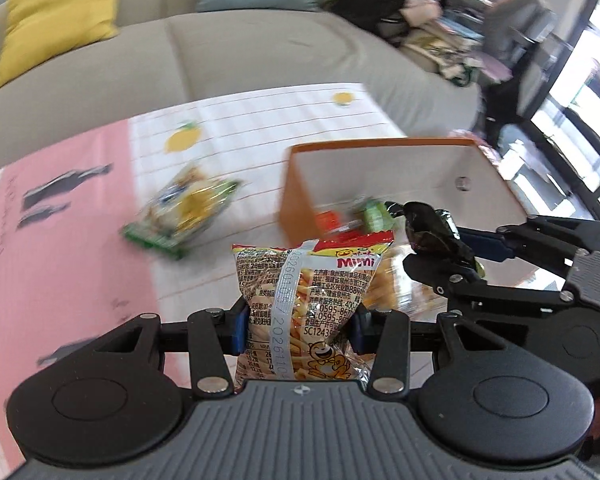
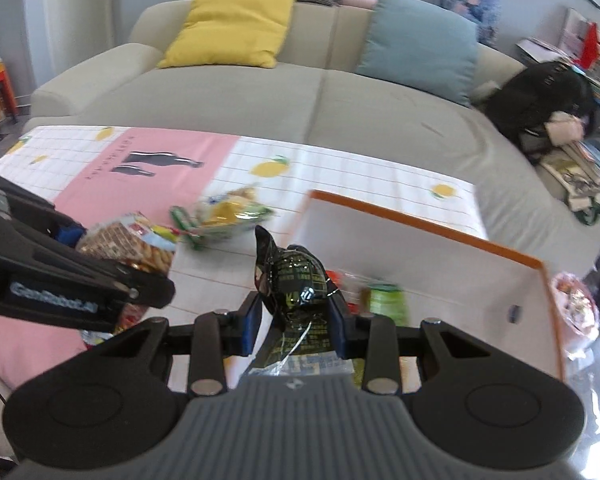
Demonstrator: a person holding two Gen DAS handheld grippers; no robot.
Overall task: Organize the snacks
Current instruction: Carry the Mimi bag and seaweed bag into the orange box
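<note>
My left gripper (image 1: 300,330) is shut on a Mimi snack bag (image 1: 306,304) printed with fries, held upright above the table. My right gripper (image 2: 296,326) is shut on a black foil snack packet (image 2: 290,280); the same black packet (image 1: 436,236) and the right gripper (image 1: 466,254) show at the right of the left wrist view. An orange-rimmed white box (image 1: 384,172) stands just beyond both grippers, with red and green packets (image 1: 354,216) inside. The box (image 2: 420,256) fills the right half of the right wrist view. A green-and-yellow snack bag (image 1: 180,212) lies on the cloth to the left.
A pink and white tablecloth with lemons (image 2: 340,176) covers the table. A grey sofa (image 2: 260,104) with a yellow cushion (image 2: 232,28) and a blue cushion (image 2: 420,44) lies behind. A black bag and clutter (image 2: 540,96) sit at the right. The left gripper (image 2: 112,284) crosses the right wrist view's left side.
</note>
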